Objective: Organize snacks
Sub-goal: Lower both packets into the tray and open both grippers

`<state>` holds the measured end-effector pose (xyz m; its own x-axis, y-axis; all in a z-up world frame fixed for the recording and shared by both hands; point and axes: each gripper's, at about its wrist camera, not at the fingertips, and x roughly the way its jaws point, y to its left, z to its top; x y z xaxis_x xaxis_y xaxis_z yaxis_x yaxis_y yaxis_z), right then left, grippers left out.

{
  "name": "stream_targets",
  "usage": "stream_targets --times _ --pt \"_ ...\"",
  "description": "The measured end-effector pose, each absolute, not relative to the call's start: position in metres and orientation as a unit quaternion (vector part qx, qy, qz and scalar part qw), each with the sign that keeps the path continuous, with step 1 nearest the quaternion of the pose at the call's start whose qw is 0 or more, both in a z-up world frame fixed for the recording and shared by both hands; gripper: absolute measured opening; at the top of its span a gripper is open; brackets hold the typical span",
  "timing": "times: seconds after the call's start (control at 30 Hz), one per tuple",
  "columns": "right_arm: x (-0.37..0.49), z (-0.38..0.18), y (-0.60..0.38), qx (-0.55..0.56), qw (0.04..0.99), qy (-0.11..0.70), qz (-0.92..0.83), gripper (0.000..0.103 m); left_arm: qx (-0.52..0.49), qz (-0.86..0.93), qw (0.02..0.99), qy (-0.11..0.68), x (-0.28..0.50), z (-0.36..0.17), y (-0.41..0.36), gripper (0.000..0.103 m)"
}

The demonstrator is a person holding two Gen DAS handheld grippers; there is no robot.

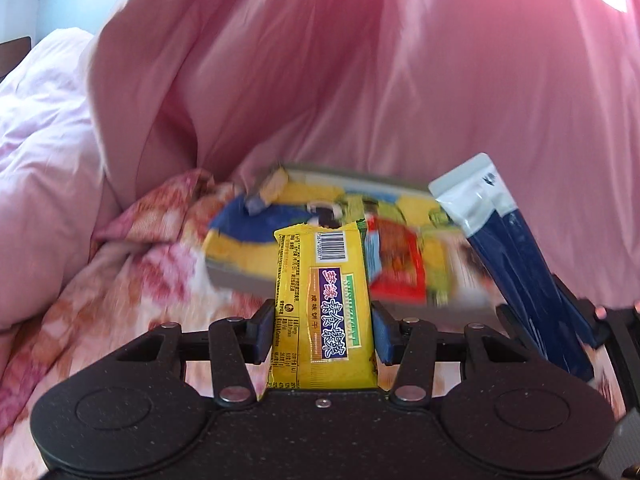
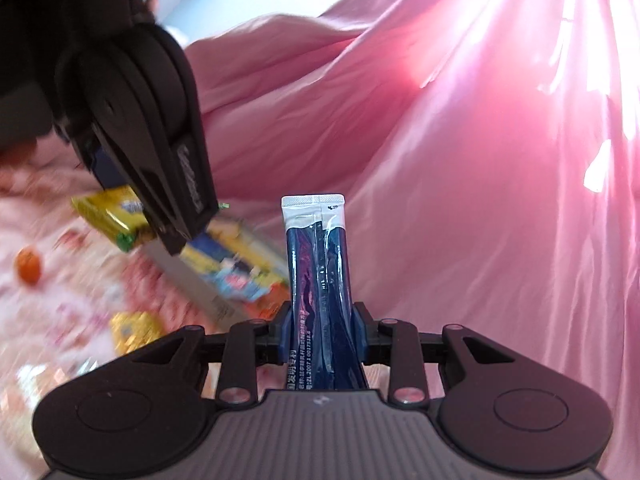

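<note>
Pink curtain fabric [image 1: 400,80] is filling the background, and below it a floral bedspread [image 1: 132,280] is serving as the work surface. A flat cartoon-printed box [image 1: 248,248] is lying on that bedspread, and it is the landmark for everything else; its print is blurred, so I am only guessing that it is a snack tray or box.

The left gripper [image 1: 323,330] is clamping a yellow biscuit packet [image 1: 320,292] across its width. The packet's long axis is running straight out along the fingers, barcode end forward, and its far end is reaching over the near edge of the box. The right gripper [image 2: 322,330] is pinching a dark blue stick sachet [image 2: 320,280], jaws drawn in tight on the narrow pack. The sachet is also pointing out along the fingers, silver sealed end foremost. In the left wrist view it is leaning beside the box's right end.

From the right wrist view the box is lying down and to the left of the sachet, with the left gripper hanging between the sachet and the box. A red sachet [image 1: 396,268] is resting on the box already. An orange fruit [image 2: 28,266] and another yellow packet [image 2: 134,330] are lying on the bedspread, apart from the box.

Judging by this, the left hand is the nearer one to the box, its packet already lined up lengthwise toward it, while the right would have to swing left and tip down to deliver.
</note>
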<state>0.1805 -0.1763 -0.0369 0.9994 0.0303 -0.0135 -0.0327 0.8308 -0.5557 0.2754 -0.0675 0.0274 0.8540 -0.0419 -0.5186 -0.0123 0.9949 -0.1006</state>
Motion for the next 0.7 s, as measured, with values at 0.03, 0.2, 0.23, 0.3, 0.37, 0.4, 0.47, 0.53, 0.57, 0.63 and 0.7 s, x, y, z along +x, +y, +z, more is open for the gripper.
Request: stream_targets --times 0.03,0.2,0.23,0.3,0.37,0.4,0.47,0.53,0.57,0.63,0.7 --pt "0.187 -0.035 -0.178 -0.286 0.958 -0.003 0.015 0.033 -0.053 -0.005 0.962 0.268 0.285 0.029 -0.069 0.050" --pt "0.218 -0.029 -0.186 -0.268 0.963 -0.012 0.010 0.033 -0.059 0.010 0.964 0.259 0.329 0.037 -0.075 0.050" --pt "0.223 -0.028 -0.188 -0.265 0.964 -0.014 0.008 0.033 -0.059 0.012 0.964 0.260 0.337 0.037 -0.076 0.050" --pt "0.233 -0.028 -0.189 -0.273 0.962 -0.024 0.001 0.034 -0.059 0.019 0.962 0.265 0.352 0.037 -0.076 0.050" --pt "0.245 -0.028 -0.190 -0.274 0.961 -0.033 -0.004 0.034 -0.060 0.026 0.959 0.274 0.366 0.034 -0.076 0.050" --pt "0.251 -0.029 -0.191 -0.270 0.962 -0.032 -0.005 0.034 -0.060 0.029 0.957 0.281 0.373 0.031 -0.076 0.050" --pt "0.261 -0.031 -0.192 -0.267 0.963 -0.029 -0.005 0.034 -0.059 0.035 0.953 0.296 0.386 0.025 -0.076 0.050" --pt "0.271 -0.033 -0.195 -0.258 0.966 -0.022 -0.001 0.034 -0.060 0.039 0.949 0.308 0.397 0.018 -0.076 0.050" --pt "0.276 -0.033 -0.195 -0.252 0.968 -0.017 0.001 0.034 -0.060 0.041 0.947 0.313 0.402 0.015 -0.076 0.050" --pt "0.282 -0.036 -0.198 -0.244 0.970 -0.009 0.006 0.034 -0.061 0.043 0.944 0.321 0.409 0.008 -0.077 0.050" --pt "0.288 -0.039 -0.198 -0.242 0.970 0.002 0.009 0.034 -0.059 0.045 0.942 0.327 0.416 0.002 -0.076 0.050"
